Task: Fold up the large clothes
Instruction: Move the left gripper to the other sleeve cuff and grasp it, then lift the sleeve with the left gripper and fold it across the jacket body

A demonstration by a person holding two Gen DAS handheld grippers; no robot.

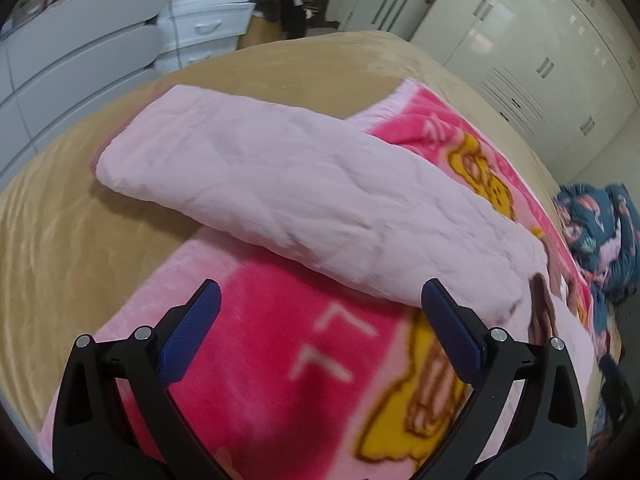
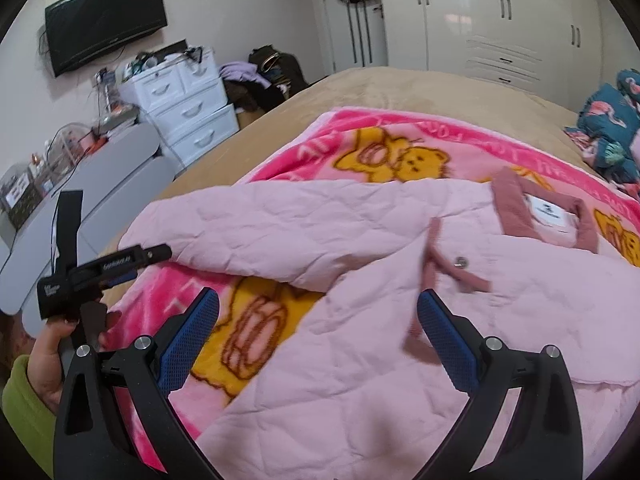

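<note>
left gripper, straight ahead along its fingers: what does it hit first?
Probably the pale pink quilted jacket's sleeve, lying across the pink bear blanket. The open left gripper points at it; depth is unclear, so a low path may brush the blanket first.

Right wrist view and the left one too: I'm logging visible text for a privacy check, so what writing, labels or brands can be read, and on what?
Jacket neck label: a small logo and a line of print, too small to read.
Bear blanket: pink lettering along the border, warped and blurred, unreadable.
Left gripper: white print on its body, too blurred to read.
Wall TV: nothing legible.
</note>
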